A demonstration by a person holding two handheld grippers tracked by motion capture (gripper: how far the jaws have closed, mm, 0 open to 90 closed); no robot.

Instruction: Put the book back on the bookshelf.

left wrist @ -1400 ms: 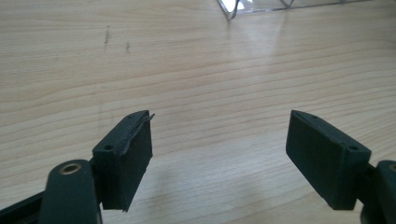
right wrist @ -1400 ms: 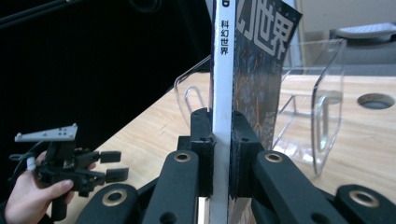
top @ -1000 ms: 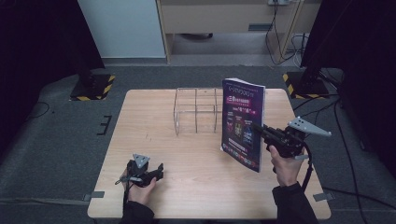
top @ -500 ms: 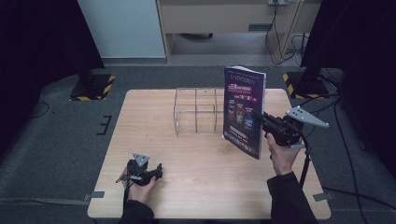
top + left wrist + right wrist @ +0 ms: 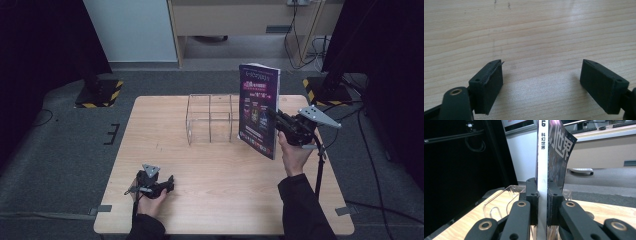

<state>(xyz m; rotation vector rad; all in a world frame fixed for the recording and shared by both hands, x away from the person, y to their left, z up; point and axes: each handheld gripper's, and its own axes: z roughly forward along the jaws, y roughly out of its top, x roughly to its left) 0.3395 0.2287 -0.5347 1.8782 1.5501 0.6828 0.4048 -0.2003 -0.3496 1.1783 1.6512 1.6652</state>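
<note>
While the left gripper (image 5: 167, 182) rests spread apart, the right gripper (image 5: 274, 114) clamps a magazine (image 5: 258, 110) beside the clear rack (image 5: 211, 119).

counter (image 5: 220, 190) was light wood with fine grain lines. magazine (image 5: 258, 112) had a dark purple cover with magenta and white print, and a white spine with black characters. rack (image 5: 210, 118) was clear plastic. both tongs were black: left (image 5: 541, 82), right (image 5: 542, 202).
</note>
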